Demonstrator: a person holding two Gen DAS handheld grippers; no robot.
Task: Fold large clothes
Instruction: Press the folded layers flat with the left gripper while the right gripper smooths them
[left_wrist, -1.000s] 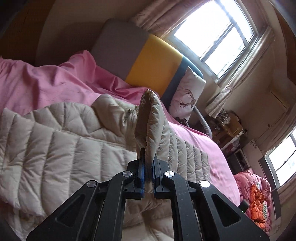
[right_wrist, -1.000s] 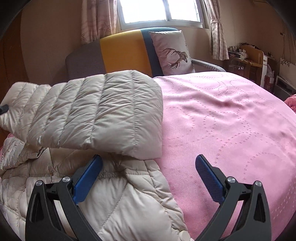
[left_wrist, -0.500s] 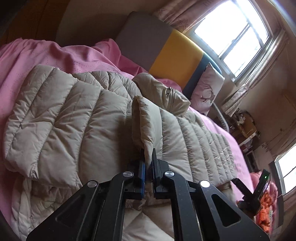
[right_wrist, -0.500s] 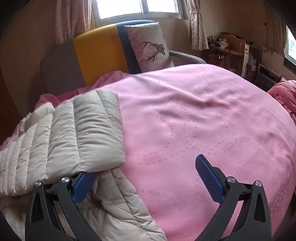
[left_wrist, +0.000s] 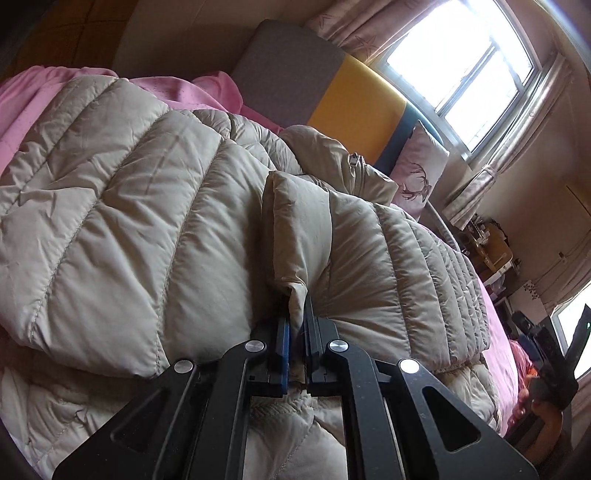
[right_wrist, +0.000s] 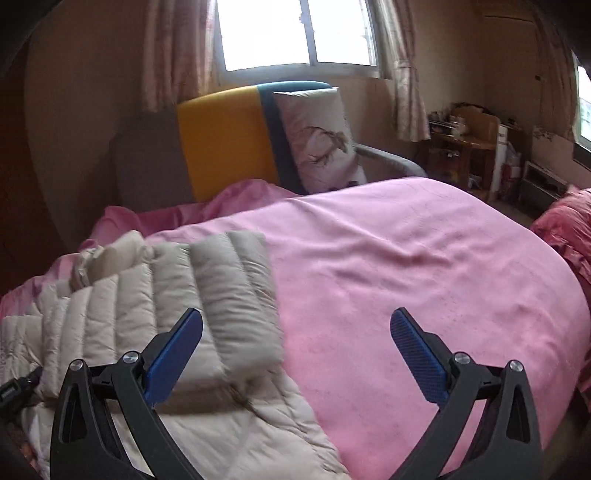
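Note:
A beige quilted down jacket (left_wrist: 155, 229) lies on the pink bed, both sleeves folded across its body. My left gripper (left_wrist: 297, 321) is shut on the cuff end of the right-hand sleeve (left_wrist: 399, 266), low over the jacket. In the right wrist view the same jacket (right_wrist: 221, 295) lies at the lower left, its folded sleeve end nearest. My right gripper (right_wrist: 295, 332) hangs open above the jacket's edge and the pink cover, with nothing between its blue pads (right_wrist: 173, 354). At the right edge of the left wrist view, the other gripper (left_wrist: 561, 365) shows as a dark shape.
The pink bedcover (right_wrist: 424, 277) spreads wide to the right of the jacket. A grey, yellow and blue headboard (right_wrist: 225, 144) and a deer-print pillow (right_wrist: 317, 136) stand at the back under a window. Cluttered furniture (right_wrist: 469, 147) and a pink-red bundle (right_wrist: 565, 229) lie far right.
My left gripper has come down with the sleeve cuff, laying the sleeve flat across the jacket. My right gripper has risen and drawn back from the jacket, still open.

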